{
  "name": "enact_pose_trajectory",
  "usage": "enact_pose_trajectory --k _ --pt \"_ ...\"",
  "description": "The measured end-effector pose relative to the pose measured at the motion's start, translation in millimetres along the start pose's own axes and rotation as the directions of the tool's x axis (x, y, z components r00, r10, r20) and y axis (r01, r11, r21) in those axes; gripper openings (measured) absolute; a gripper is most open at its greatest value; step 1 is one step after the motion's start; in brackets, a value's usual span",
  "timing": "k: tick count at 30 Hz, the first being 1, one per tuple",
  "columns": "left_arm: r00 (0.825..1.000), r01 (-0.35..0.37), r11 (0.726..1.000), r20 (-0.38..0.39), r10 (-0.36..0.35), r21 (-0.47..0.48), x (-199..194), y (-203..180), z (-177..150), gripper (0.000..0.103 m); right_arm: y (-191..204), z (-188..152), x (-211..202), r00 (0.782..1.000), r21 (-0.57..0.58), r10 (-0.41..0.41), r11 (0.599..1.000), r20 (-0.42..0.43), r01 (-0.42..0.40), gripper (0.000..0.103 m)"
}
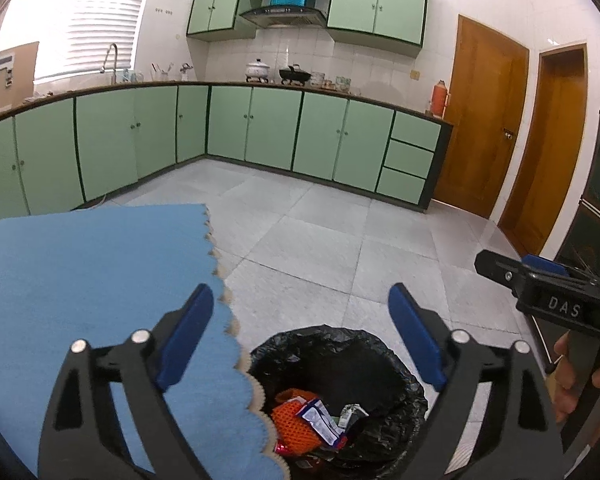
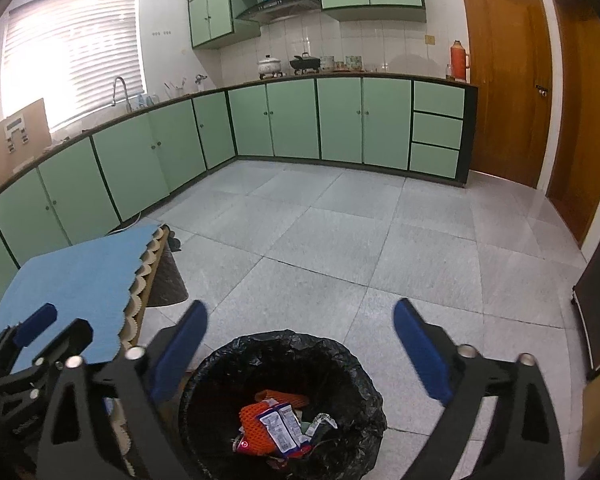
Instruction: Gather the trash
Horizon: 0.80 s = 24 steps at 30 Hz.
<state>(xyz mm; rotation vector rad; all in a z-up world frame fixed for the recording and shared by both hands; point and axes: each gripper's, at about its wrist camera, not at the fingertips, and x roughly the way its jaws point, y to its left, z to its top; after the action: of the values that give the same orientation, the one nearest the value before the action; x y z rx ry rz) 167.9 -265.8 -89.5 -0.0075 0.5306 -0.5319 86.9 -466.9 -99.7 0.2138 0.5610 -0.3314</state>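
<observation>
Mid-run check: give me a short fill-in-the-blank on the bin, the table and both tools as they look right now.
1. The trash bin is lined with a bag whose colour is ____.
2. The cloth on the table beside the bin is ____ in colour.
3. The left tool and the right tool both have their jaws ____, holding nothing.
4. The net-like wrapper lying in the bin is ____ in colour.

Missing words: black; blue; open; orange

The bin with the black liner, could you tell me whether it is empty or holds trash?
It holds trash: wrappers and an orange net lie at the bottom of the bin.
</observation>
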Motion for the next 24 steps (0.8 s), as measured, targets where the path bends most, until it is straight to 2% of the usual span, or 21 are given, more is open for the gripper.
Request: enact_pose_trajectory --k 8,24 --pt "0.998 -0.053 0.998 0.021 0.053 -0.017 -37 17 8 0.095 6 -1 -23 0.999 0.0 0.038 0.999 -0.002 -0.038 0.097" --pt "0.985 -0.154 0.988 0.073 0.154 -0.011 -128 38 6 0.097 56 -12 -91 0.989 -0.078 0.148 0.986 0.028 -0.145 0.097"
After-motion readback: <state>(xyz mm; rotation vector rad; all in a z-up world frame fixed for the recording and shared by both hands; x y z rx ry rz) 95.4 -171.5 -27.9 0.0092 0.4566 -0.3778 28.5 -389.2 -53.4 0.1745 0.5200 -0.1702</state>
